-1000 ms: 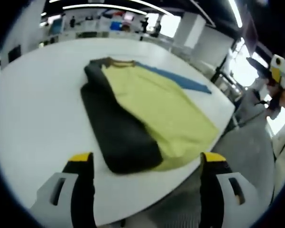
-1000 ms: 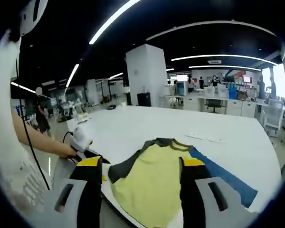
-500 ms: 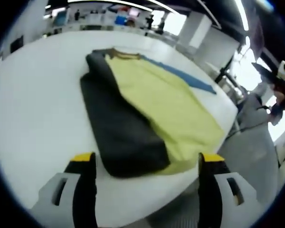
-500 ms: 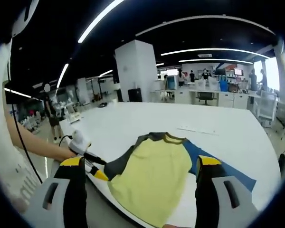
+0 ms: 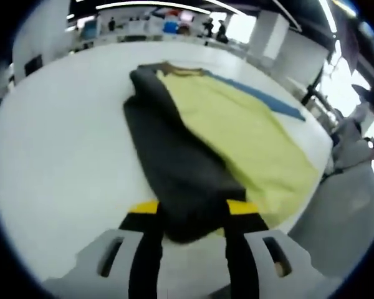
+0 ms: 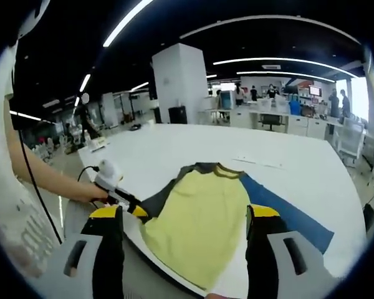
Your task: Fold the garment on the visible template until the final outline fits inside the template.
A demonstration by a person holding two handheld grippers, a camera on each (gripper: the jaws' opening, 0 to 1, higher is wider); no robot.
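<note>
Yellow and dark grey cloth lies ahead of my left gripper (image 5: 188, 215): the garment (image 5: 237, 134) is spread on the white table (image 5: 56, 143), its yellow body to the right of my jaws and a dark grey folded band running from the collar at the far end down to my fingertips. My left jaws are drawn close together with the near end of that dark band between them, so I am pinching the garment at its near edge, low over the table. A blue template (image 5: 268, 103) shows as a strip past the far right side of the yellow cloth, partly covered by it.

From my right gripper (image 6: 184, 215), held higher and back from the table's near edge, I see the same garment (image 6: 199, 218) lying beyond and between my jaws, collar away from me, with the blue template (image 6: 287, 215) sticking out on the right. My right jaws stand wide apart and hold nothing. To the left of them I see the left gripper (image 6: 128, 202) reaching in at the garment's dark corner, with a bare forearm (image 6: 47, 180) behind it stretched out nearly level over the table edge.
</note>
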